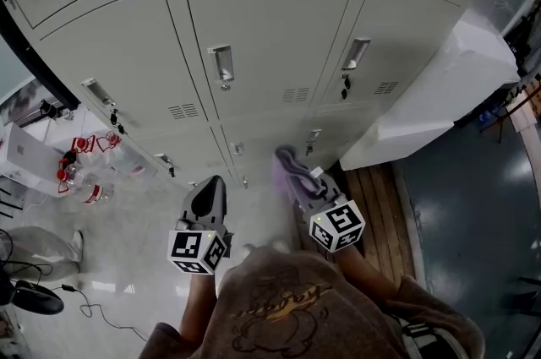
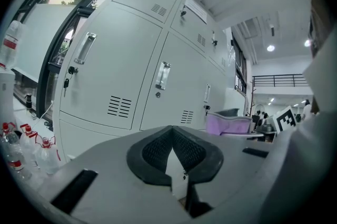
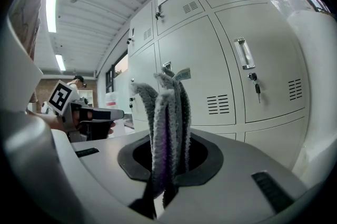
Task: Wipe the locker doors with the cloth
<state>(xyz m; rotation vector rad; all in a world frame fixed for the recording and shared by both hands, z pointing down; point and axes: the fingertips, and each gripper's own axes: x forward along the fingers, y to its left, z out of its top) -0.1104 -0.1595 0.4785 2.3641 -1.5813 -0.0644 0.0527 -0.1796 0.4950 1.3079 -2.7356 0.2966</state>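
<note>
Pale grey locker doors (image 1: pixel 270 28) with recessed handles and vent slots fill the head view; they also show in the left gripper view (image 2: pixel 110 75) and the right gripper view (image 3: pixel 247 75). My right gripper (image 1: pixel 297 176) is shut on a purple and grey cloth (image 1: pixel 287 163), which stands folded up out of the jaws (image 3: pixel 168 128), a short way from the lower doors. My left gripper (image 1: pixel 207 195) hangs to its left, shut with nothing in it (image 2: pixel 174 157). The cloth also appears at the right of the left gripper view (image 2: pixel 227 124).
Several plastic bottles with red labels (image 1: pixel 84 171) stand on the floor at the left, near a white box (image 1: pixel 25 150) and a cable (image 1: pixel 84 307). A white slab (image 1: pixel 439 87) leans against the lockers at the right, above wooden boards (image 1: pixel 376 197).
</note>
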